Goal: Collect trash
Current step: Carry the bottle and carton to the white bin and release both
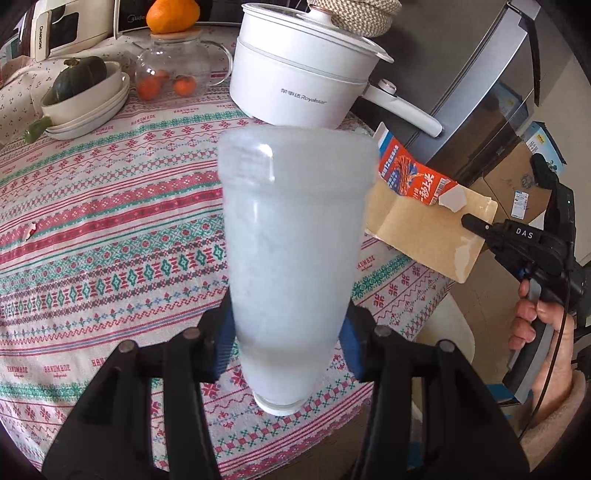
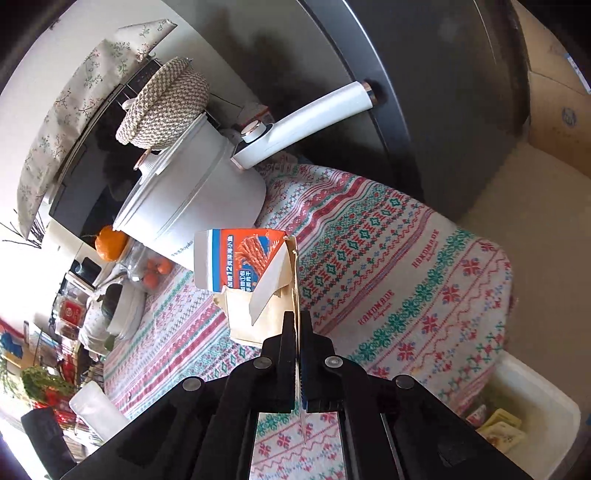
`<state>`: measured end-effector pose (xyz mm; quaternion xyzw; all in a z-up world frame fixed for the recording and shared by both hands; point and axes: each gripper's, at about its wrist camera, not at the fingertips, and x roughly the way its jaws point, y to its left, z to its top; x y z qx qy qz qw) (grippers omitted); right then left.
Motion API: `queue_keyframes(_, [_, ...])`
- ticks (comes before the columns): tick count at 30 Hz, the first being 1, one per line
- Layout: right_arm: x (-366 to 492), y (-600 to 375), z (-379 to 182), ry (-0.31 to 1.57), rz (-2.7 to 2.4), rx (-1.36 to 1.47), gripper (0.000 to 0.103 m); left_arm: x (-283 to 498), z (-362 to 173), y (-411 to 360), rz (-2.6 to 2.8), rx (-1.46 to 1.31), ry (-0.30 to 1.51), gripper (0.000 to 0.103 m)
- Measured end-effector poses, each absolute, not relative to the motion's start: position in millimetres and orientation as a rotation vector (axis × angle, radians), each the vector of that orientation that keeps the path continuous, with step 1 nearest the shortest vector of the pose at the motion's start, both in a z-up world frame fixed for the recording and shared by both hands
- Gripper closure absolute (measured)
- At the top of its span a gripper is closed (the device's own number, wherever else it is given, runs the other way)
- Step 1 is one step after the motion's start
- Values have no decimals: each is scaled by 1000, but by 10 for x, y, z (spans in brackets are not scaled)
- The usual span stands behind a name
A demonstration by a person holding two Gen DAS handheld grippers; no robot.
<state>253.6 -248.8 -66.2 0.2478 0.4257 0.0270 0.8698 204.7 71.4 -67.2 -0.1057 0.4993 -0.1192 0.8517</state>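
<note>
Far to my left on the surface [image 1: 110, 206], which wears a cross-stitch-patterned cloth in red, green and white, sits a stack of three cream bowls [image 1: 88, 107] with one dark green squash [image 1: 79, 77] in the top bowl. Beside it stands one clear glass teapot with a wooden lid [image 1: 177, 70]; I count three small orange fruits [image 1: 183, 85] inside it and one large orange [image 1: 173, 14] resting on the lid. Next comes one white electric cooking pot with a long white handle [image 1: 295, 88], with a woven beige pot mat [image 1: 365, 14] lying on its lid. One small torn scrap of paper [image 1: 30, 229] lies alone on the cloth near the left edge.

My left gripper [image 1: 288, 339] has its two fingers [image 1: 349, 347] clamped on one frosted, translucent plastic bottle [image 1: 295, 240], gripping its narrowing part near the white cap, so the bottle hangs cap toward me, raised above the cloth.

To the right, my right gripper [image 2: 297, 325] has its fingers [image 2: 286, 332] pressed together on the edge of one torn piece of brown cardboard packaging with an orange and blue printed face [image 2: 255, 273]. The piece is lifted clear of the cloth, just beside the white pot. My right hand [image 1: 535, 325] wraps the handle, a pale fleece sleeve [image 1: 557, 413] behind it.

Beyond the surface's right edge stands one dark grey refrigerator [image 2: 424, 92], one brown cardboard box [image 2: 554, 92] past it, and low at the right one white bin [image 2: 535, 398] with several yellow wrappers [image 2: 498, 428] in it.
</note>
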Motion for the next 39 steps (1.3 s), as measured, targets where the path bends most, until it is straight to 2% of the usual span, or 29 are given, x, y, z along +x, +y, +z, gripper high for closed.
queue_keyframes(8, [1548,-2861,-217,818,9,458,101,1713,-619,468,-296,-192,1038,52])
queue_keyframes(22, [487,-3268,-92,865,-139,270,101,1343,-505,-139,-418,-97,1010,52])
queue_keyframes(39, [362,-3636,-558,1060,-228,256,101,1321,-608,-981,-547,-68,1043,52])
